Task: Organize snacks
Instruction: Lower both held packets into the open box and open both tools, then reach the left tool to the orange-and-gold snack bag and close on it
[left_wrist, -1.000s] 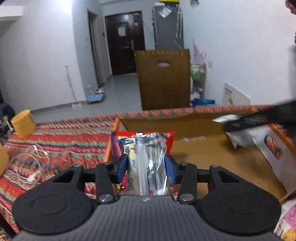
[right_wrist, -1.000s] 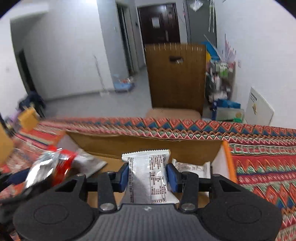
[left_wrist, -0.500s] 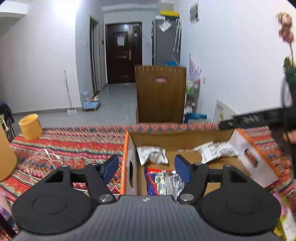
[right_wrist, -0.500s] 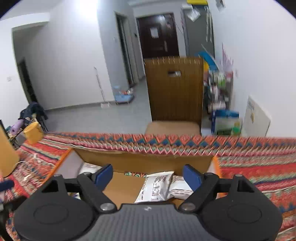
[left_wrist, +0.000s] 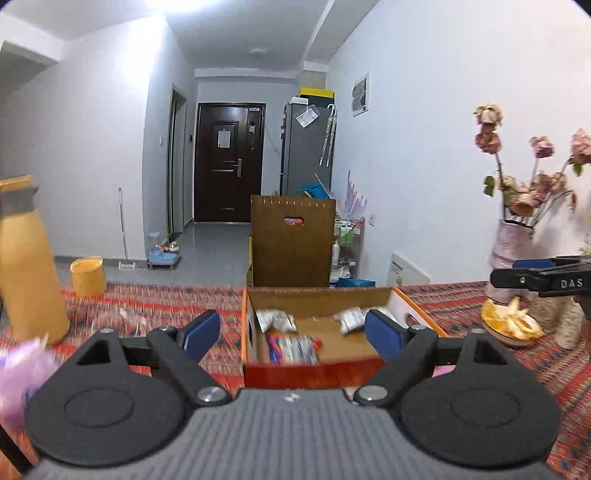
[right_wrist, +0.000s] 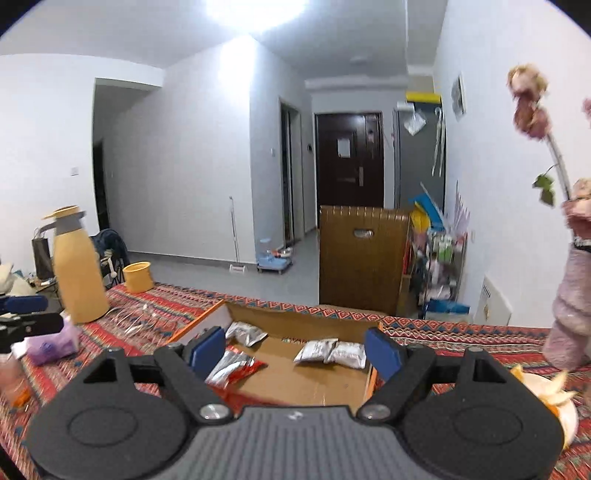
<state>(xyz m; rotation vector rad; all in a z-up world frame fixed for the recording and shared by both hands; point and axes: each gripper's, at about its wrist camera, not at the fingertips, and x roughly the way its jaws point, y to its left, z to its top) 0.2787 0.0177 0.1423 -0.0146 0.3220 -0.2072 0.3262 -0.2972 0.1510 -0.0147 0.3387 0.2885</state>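
Both grippers are being held back at the near side of the cardboard box (left_wrist: 317, 365), probably so the next snack can be sought. The left gripper (left_wrist: 291, 334) is being held with its fingers (left_wrist: 201, 332) spread wide, nothing between them; the right gripper (right_wrist: 295, 350) is likewise being held wide open and empty, its fingers (right_wrist: 384, 350) framing the box (right_wrist: 295, 314) from a raised position. Snacks are being collected inside the box: a red-and-silver packet (left_wrist: 295, 345) is lying on the box floor toward 7 o'clock in the left view, a silver packet (left_wrist: 275, 319) is resting against the far-left corner at 11 o'clock, and two white packets (right_wrist: 332, 350) are lying side by side, touching, toward 2 o'clock, apparently grouped by kind. The box is being kept open-topped on the patterned worktop (right_wrist: 166, 310) so packets can be dropped in from above. A purple pack (right_wrist: 51, 343) is lying on the worktop at 9 o'clock outside the box, near the yellow flask (right_wrist: 77, 269); whether it is a snack cannot be told. A plate of peel (left_wrist: 511, 325) and a vase (left_wrist: 511, 240) are standing at 3 o'clock, well clear of the box. The task is judged partly done.
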